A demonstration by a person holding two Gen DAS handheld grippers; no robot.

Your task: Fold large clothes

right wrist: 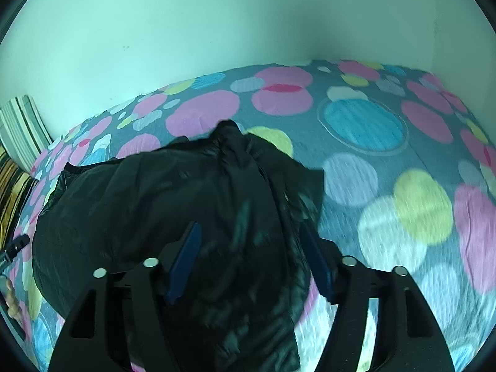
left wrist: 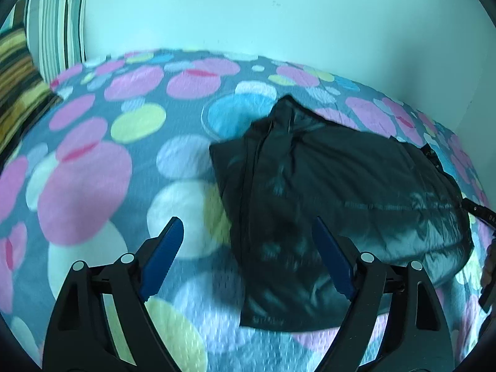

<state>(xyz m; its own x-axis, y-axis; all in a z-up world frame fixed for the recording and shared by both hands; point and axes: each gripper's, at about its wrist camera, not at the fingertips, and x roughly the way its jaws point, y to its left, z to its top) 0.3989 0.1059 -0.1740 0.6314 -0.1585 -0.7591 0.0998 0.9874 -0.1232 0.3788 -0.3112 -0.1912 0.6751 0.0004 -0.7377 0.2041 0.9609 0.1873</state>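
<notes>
My left claw (left wrist: 246, 228) hangs w/ jaws spread wide & nothing pinched, blue pads above the near-left edge of the black puffy jacket (left wrist: 334, 192), which lies folded in a bundle on the bed (left wrist: 93, 186) w/ its dotted cover, collar end pointing toward the wall (left wrist: 248, 15). My right claw (right wrist: 249, 232) is also apart, gripping nothing, jaws over the jacket (right wrist: 155, 204) near its right side, fabric under them but not clamped. Striped pillows (left wrist: 46, 37) sit at the bed's far left, well apart from the jacket; both views blurry
</notes>
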